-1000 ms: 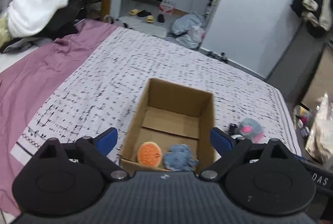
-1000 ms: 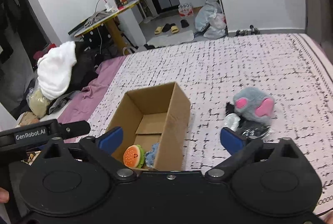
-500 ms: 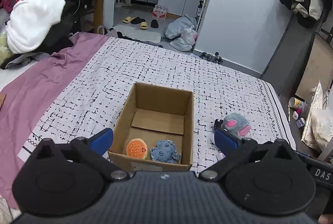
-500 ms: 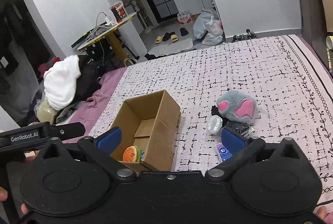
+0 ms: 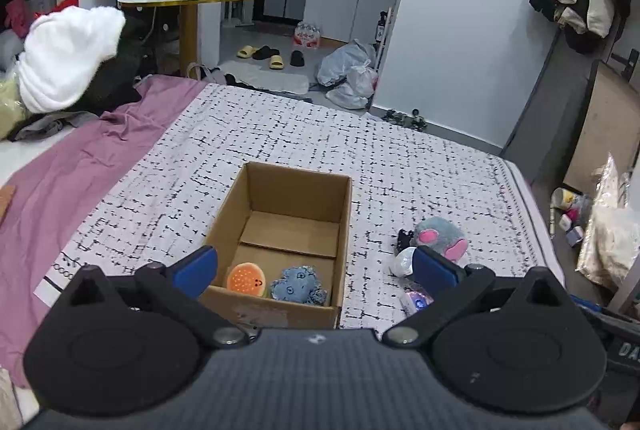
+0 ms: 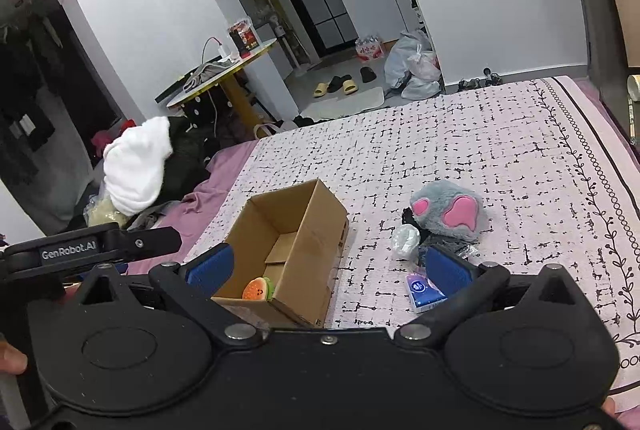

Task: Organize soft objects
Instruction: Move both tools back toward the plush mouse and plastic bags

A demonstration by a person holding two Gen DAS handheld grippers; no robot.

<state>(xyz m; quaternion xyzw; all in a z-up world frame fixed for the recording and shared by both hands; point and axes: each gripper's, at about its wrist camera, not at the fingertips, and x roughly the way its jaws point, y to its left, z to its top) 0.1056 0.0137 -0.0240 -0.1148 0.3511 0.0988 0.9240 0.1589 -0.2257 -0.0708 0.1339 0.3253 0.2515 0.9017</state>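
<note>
Right now both grippers gape empty. Beyond the right gripper (image 6: 336,266), on its right side, the grey plush (image 6: 448,216) lies on the bedspread right of the cardboard box (image 6: 316,230); the left gripper (image 5: 316,266) faces the box, farther off.

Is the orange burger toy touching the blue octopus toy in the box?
Cannot tell. In the left wrist view the burger toy and octopus toy sit side by side in the box, edges meeting without a clear gap.
</note>
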